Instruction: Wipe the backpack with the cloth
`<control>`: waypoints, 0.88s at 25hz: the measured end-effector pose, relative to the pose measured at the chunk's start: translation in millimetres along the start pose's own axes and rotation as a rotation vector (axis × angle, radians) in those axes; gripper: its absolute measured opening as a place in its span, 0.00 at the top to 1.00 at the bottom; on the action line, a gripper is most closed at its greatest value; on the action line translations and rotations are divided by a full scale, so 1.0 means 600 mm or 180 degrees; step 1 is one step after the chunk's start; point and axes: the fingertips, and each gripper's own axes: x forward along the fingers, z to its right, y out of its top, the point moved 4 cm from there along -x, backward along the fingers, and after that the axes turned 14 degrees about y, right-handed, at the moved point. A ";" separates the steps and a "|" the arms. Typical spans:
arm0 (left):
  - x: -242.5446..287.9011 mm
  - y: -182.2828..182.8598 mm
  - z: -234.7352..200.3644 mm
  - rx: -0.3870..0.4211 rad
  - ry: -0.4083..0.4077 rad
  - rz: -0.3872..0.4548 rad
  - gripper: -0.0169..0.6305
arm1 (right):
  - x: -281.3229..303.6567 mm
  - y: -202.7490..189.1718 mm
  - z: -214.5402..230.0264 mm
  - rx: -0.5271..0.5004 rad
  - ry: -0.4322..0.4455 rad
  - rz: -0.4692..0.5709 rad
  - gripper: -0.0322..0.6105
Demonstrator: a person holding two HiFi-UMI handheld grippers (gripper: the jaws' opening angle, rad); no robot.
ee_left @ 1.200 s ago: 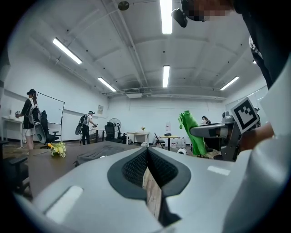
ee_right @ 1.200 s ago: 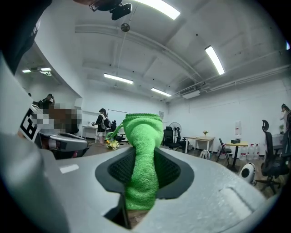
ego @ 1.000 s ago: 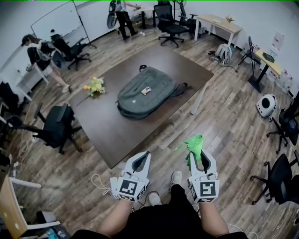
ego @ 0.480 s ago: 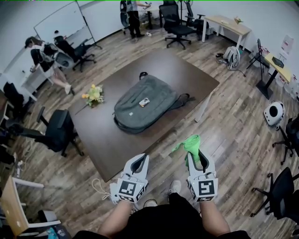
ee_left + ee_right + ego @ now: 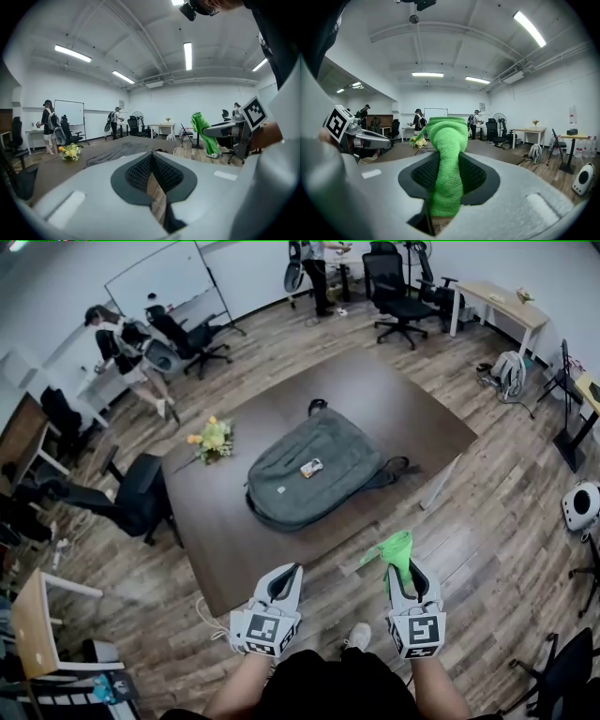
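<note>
your right gripper (image 5: 403,570) is clenched on the green cloth (image 5: 395,547), bunched upright, ready for wiping. your left gripper (image 5: 287,574) is closed on nothing, likely free to steady. the backpack (image 5: 317,468) lies flat on the table (image 5: 225,549), well ahead of both.

At mid-table (image 5: 225,540), the backpack (image 5: 319,470) lying flat, with a small object (image 5: 310,468) on top of it and a bunch of flowers (image 5: 214,437) to its left, apart from it, near the table's left edge. Off the table's left side, an office chair (image 5: 141,498); behind the table, another chair (image 5: 398,287), with a whiteboard (image 5: 159,277) far left and a desk (image 5: 497,298) far right. Before the table's near edge, over the floor (image 5: 487,549), left gripper (image 5: 286,573) and right gripper (image 5: 401,570) side by side and apart, the cloth (image 5: 396,547) between the right one's jaws and reaching forward past them.
</note>
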 end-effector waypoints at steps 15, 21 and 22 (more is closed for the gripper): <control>0.038 0.003 -0.066 -0.0103 0.0462 -0.0040 0.95 | 0.148 0.017 0.010 -0.0085 0.0533 -0.0040 0.77; 0.066 -0.004 -0.148 -0.0224 0.0665 -0.0038 0.95 | 0.244 0.042 -0.007 -0.0175 0.0721 -0.0121 0.77; 0.072 -0.003 -0.163 -0.0241 0.0695 -0.0037 0.95 | 0.263 0.047 -0.011 -0.0192 0.0755 -0.0139 0.77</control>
